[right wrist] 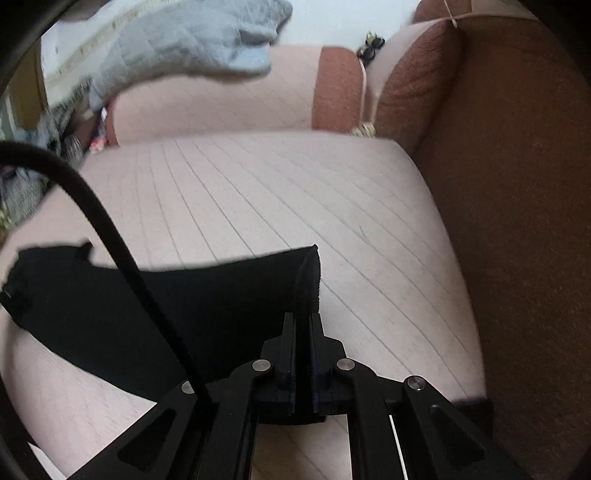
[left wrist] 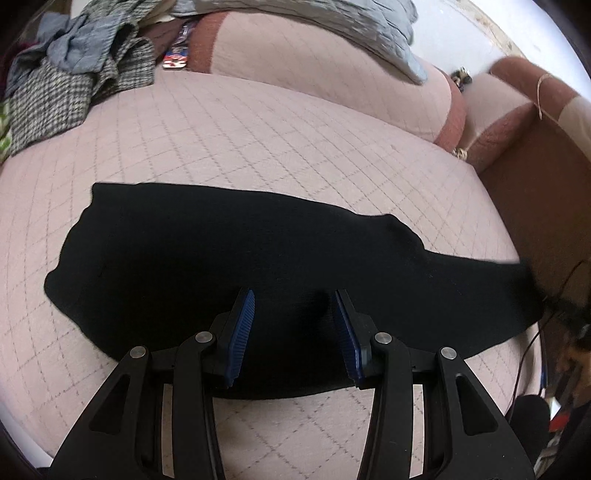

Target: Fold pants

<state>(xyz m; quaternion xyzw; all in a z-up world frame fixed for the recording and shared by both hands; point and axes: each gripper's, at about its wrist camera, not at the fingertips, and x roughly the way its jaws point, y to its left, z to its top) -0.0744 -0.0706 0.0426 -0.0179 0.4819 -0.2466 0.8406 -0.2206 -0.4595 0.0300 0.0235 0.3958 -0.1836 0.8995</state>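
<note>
Black pants (left wrist: pixel 207 258) lie flat across the pink quilted sofa seat (left wrist: pixel 258 140), running left to right. My left gripper (left wrist: pixel 293 306) is open, its blue pads (left wrist: pixel 242 332) hovering over the near edge of the pants, holding nothing. In the right wrist view the same pants (right wrist: pixel 110 306) show at lower left. My right gripper (right wrist: pixel 303 321) is shut on the right end of the pants, with a fold of black cloth (right wrist: pixel 308 273) standing up just beyond its fingertips.
A pile of checked and grey clothes (left wrist: pixel 74 74) sits at the seat's far left. A grey quilted blanket (left wrist: pixel 332 33) drapes over the backrest. The brown armrest (right wrist: pixel 517 221) bounds the right side. A black cable (right wrist: pixel 122 236) crosses the right wrist view.
</note>
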